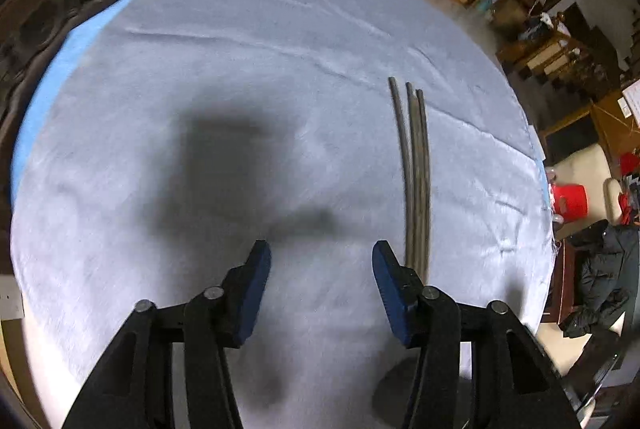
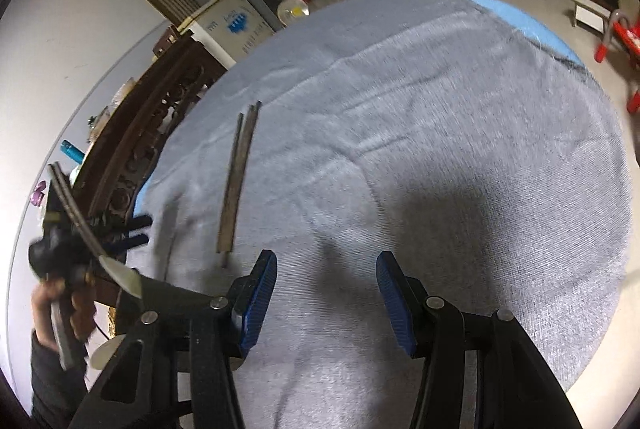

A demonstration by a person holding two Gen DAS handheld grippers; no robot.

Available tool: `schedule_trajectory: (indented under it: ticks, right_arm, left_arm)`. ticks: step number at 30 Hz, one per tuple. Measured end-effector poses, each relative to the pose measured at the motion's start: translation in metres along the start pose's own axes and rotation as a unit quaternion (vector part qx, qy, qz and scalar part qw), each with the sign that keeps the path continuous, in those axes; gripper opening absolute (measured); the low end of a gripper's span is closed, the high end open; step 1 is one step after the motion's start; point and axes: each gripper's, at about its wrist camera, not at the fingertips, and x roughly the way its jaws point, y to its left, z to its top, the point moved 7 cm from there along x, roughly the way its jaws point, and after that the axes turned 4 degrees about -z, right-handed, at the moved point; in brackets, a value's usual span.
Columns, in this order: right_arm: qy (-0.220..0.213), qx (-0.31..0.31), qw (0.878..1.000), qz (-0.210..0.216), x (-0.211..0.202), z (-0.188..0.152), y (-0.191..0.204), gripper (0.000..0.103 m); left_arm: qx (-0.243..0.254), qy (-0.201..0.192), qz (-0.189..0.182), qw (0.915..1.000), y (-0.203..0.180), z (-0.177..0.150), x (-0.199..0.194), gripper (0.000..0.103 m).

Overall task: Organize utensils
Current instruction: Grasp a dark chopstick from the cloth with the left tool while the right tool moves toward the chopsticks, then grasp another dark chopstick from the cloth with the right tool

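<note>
Dim indoor light from above — broad soft-edged shadows across the grey tablecloth (image 1: 280,69). Strong fisheye bending and dark vignette at the rims. Motion blur at right-view edges — smeared hand (image 2: 60,305) at lower left.

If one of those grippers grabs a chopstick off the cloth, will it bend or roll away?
The chopsticks look thin, dark and probably stiff; their curve is likely the lens. Thin sticks may roll, though the fuzzy cloth should slow them. Lying so flat, they could slip from wide pads.
</note>
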Motion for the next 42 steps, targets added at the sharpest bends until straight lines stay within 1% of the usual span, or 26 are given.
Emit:
schedule_trajectory:
  ticks: [1, 3, 4, 7, 10, 13, 14, 19, 21, 23, 24, 25, 26, 29, 34, 38, 42]
  right_arm:
    - [0.002, 0.000, 1.000, -0.001, 0.002, 0.000, -0.001, 0.056]
    - [0.006, 0.001, 1.000, -0.002, 0.006, 0.001, -0.003, 0.056]
    - [0.007, 0.002, 1.000, -0.002, 0.008, 0.002, -0.003, 0.056]
    - [0.011, 0.005, 1.000, -0.002, 0.011, 0.003, -0.006, 0.056]
    - [0.013, 0.008, 1.000, -0.003, 0.014, 0.005, -0.008, 0.056]
    - [0.017, 0.011, 1.000, -0.003, 0.017, 0.007, -0.011, 0.056]
    - [0.017, 0.011, 1.000, -0.003, 0.018, 0.007, -0.011, 0.056]
    - [0.016, 0.011, 1.000, 0.001, 0.019, 0.011, -0.010, 0.056]
    - [0.015, 0.009, 1.000, 0.002, 0.019, 0.012, -0.010, 0.056]
    - [0.015, 0.008, 1.000, 0.002, 0.018, 0.013, -0.010, 0.056]
    - [0.015, 0.009, 1.000, 0.001, 0.018, 0.014, -0.011, 0.056]
    - [0.015, 0.009, 1.000, 0.001, 0.017, 0.014, -0.012, 0.056]
    - [0.014, 0.010, 1.000, 0.000, 0.017, 0.015, -0.012, 0.056]
    - [0.015, 0.011, 1.000, -0.003, 0.015, 0.016, -0.015, 0.056]
    - [0.024, 0.000, 1.000, -0.011, 0.012, 0.020, -0.018, 0.056]
    - [0.056, -0.012, 0.998, -0.008, 0.016, 0.033, -0.016, 0.056]
    - [0.103, -0.039, 0.994, -0.011, 0.030, 0.057, 0.001, 0.056]
  left_arm:
    - [0.005, 0.008, 0.001, 1.0000, -0.007, 0.007, 0.007, 0.053]
    - [0.011, 0.030, -0.003, 0.9995, -0.019, 0.018, 0.021, 0.047]
    - [0.016, 0.038, 0.003, 0.9991, -0.027, 0.024, 0.031, 0.044]
    - [0.021, 0.055, 0.005, 0.9983, -0.042, 0.042, 0.050, 0.042]
    - [0.020, 0.063, 0.007, 0.9978, -0.053, 0.053, 0.063, 0.040]
    - [0.023, 0.069, 0.012, 0.9973, -0.065, 0.058, 0.072, 0.036]
    - [0.024, 0.072, 0.019, 0.9970, -0.068, 0.059, 0.076, 0.035]
    - [0.028, 0.082, 0.036, 0.9955, -0.075, 0.061, 0.090, 0.031]
    - [0.029, 0.086, 0.049, 0.9947, -0.074, 0.061, 0.094, 0.028]
    - [0.031, 0.101, 0.068, 0.9920, -0.071, 0.058, 0.103, 0.016]
    - [0.034, 0.100, 0.074, 0.9916, -0.070, 0.059, 0.104, 0.013]
    - [0.040, 0.102, 0.084, 0.9904, -0.070, 0.059, 0.106, 0.006]
    - [0.044, 0.107, 0.087, 0.9895, -0.068, 0.059, 0.107, 0.006]
    - [0.052, 0.122, 0.080, 0.9879, -0.065, 0.057, 0.107, 0.005]
    - [0.091, 0.135, 0.103, 0.9812, -0.048, 0.045, 0.099, 0.005]
    - [0.109, 0.146, 0.107, 0.9773, -0.031, 0.025, 0.087, 0.005]
    - [0.122, 0.153, 0.114, 0.9740, -0.012, 0.004, 0.073, 0.005]
